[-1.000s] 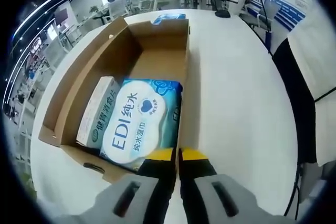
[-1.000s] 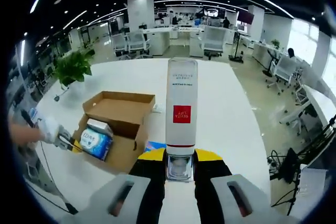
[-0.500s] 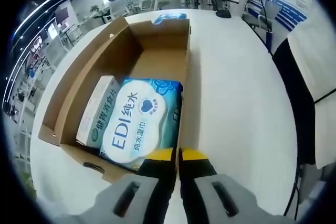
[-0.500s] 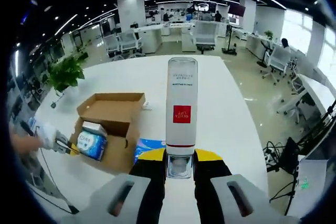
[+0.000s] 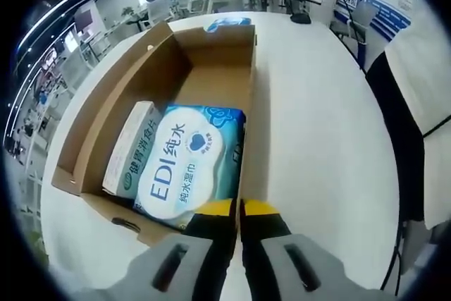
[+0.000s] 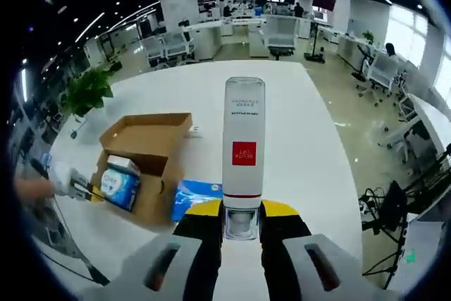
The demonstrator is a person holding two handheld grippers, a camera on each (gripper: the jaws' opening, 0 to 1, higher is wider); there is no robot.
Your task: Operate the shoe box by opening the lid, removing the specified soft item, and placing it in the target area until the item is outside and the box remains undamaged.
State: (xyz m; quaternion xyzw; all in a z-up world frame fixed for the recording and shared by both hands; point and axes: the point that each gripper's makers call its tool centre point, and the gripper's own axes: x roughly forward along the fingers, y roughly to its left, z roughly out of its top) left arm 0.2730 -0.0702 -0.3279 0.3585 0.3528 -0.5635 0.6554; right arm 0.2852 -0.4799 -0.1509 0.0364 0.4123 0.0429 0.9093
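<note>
Open shoe box [image 5: 211, 68] on the white desk [image 5: 317, 146], lid folded back, seen in the left gripper view. Inside, at the near end, lie a soft pack of wet wipes [image 5: 187, 163] and, touching its side, a slim white carton [image 5: 130, 149]. The left hand-held gripper [image 5: 238, 209] has its yellow-tipped jaws pressed together at the near corner of the box; whether they pinch the cardboard wall or merely rest against it cannot be told.

In the right gripper view, the right hand-held gripper [image 6: 242, 220] clamps the base of a tall white bottle [image 6: 244, 149] with a red label, upright and well above the desk. A blue packet [image 6: 195, 192] lies on the desk just beside the box [image 6: 144, 153].

Step in hand, as judged — carrying the bottle to the target area while the left gripper steadies the box. To do it well: keep the bottle vertical, lower it onto bare desk well apart from the box and packet, and release only once the base sits flat. The left gripper should press lightly — hard pinching could crease the corner.
</note>
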